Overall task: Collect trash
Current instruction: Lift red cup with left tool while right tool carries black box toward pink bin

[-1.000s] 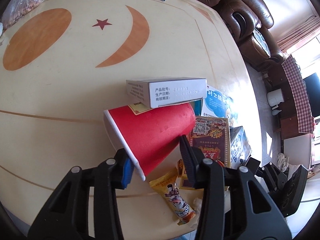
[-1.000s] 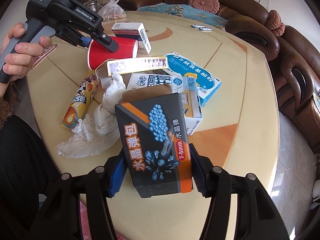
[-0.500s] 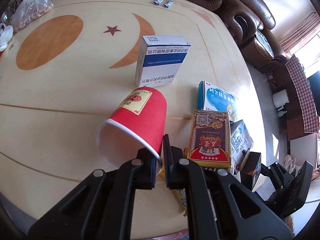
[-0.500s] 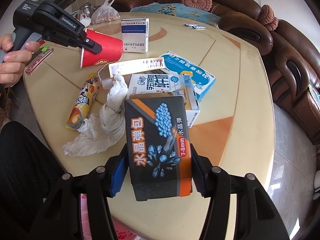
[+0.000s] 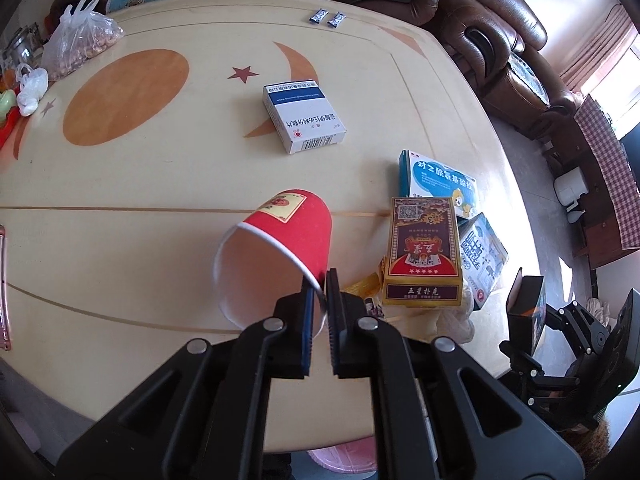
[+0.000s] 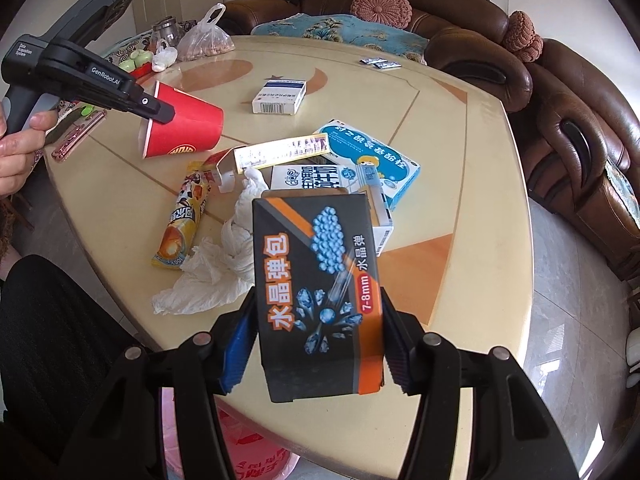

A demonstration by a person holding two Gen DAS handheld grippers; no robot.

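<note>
Here, left fingers point(image 5: 319, 280) pinching red cup point(image 5: 280, 240) rim, right fingers point(image 6: 316, 320) clamping black box point(image 6: 316, 288), wrappers beneath

Glossy cream table point(image 6: 472, 184) with orange inlay; matt red paper cup point(image 6: 188, 128), white inside; glossy black cardboard box point(image 6: 316, 288); crumpled white tissue point(image 6: 216, 268); shiny plastic snack wrapper point(image 6: 184, 216); creased brown leather sofa point(image 6: 568, 120); thin clear plastic bag point(image 5: 80, 44); matt black plastic left gripper point(image 5: 318, 300).

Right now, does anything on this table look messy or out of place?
Yes. Crumpled white tissue sprawls near the table edge beside a yellow snack wrapper, and several boxes lie in an askew, overlapping heap.
</note>
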